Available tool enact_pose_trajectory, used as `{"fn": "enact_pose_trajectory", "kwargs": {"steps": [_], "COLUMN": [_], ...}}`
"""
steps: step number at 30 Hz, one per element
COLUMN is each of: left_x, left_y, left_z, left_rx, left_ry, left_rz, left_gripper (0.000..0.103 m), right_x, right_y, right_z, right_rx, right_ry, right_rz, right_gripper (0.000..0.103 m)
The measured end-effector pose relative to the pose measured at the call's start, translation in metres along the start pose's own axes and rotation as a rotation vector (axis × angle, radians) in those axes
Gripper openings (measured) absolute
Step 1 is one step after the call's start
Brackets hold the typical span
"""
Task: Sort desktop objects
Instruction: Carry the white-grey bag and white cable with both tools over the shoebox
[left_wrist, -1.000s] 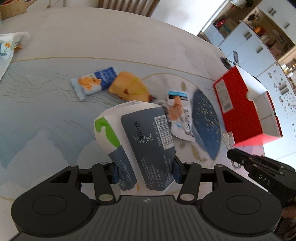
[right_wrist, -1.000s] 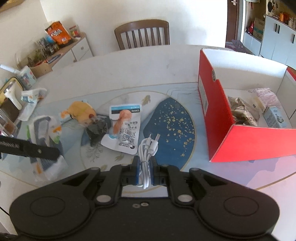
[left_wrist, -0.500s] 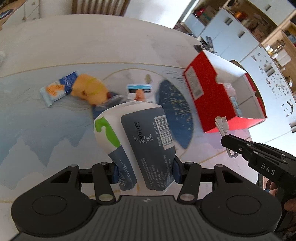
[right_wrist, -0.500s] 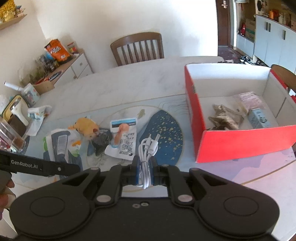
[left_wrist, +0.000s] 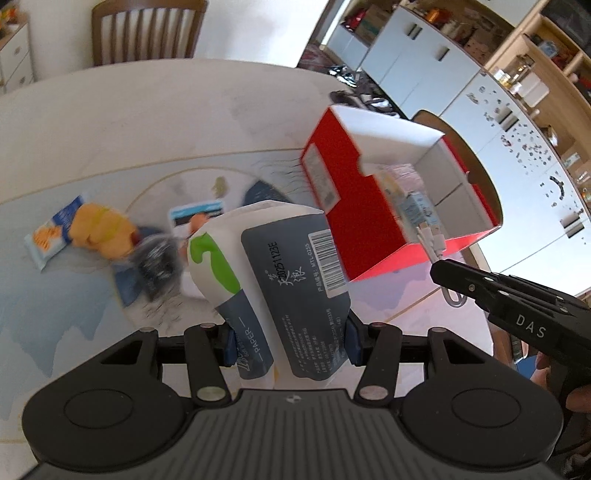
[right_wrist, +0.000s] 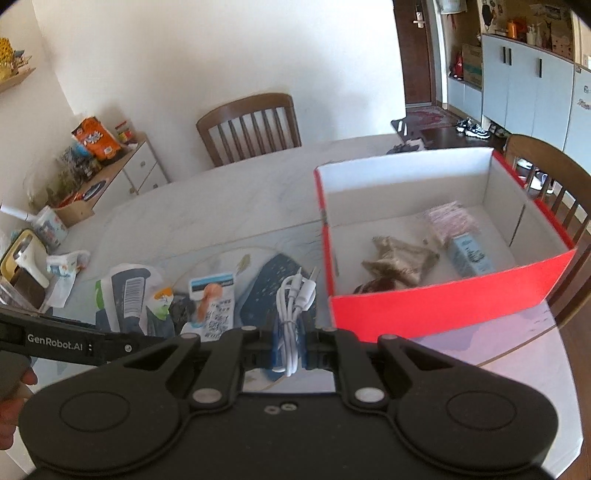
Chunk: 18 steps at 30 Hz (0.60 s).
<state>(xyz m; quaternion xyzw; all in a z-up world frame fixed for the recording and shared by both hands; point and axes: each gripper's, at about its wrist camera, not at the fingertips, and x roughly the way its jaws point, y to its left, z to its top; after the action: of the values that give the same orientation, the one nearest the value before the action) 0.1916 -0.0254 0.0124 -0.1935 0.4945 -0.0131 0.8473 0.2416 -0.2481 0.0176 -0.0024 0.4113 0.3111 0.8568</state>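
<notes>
White coiled USB cable (right_wrist: 293, 314) pinched in your right gripper (right_wrist: 290, 349), tissue pack (left_wrist: 275, 277) clamped in your left gripper (left_wrist: 290, 339), red box (right_wrist: 436, 236) at two o'clock on the table (right_wrist: 221, 199).

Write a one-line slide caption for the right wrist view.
Right gripper clamps a coiled white cable beside the open red box.

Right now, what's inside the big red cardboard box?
Inside the red cardboard box: a crumpled tan wrapper, a pink packet and a small pale blue carton. The front wall hides anything just behind it.
</notes>
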Motion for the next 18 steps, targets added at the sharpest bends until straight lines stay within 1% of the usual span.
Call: {"fn": "enact_pose_trajectory", "kwargs": {"steps": [12,18], "left_x": [0.018,0.034], "left_y": [-0.068,-0.101], "left_z": [0.034,0.049], "left_rx": [0.095,0.127], "left_ry": [-0.017,-0.007], "left_rz": [-0.033,-0.037], "left_gripper": [0.051,0.051], "right_x": [-0.011,-0.013], "right_y": [-0.050,-0.079], "right_z": [0.021,0.031], "right_rx": [0.011,0.015], "right_ry": [-0.041,-0.043], "right_rz": [-0.019,-0.030], "right_gripper": [0.010,0.010]}}
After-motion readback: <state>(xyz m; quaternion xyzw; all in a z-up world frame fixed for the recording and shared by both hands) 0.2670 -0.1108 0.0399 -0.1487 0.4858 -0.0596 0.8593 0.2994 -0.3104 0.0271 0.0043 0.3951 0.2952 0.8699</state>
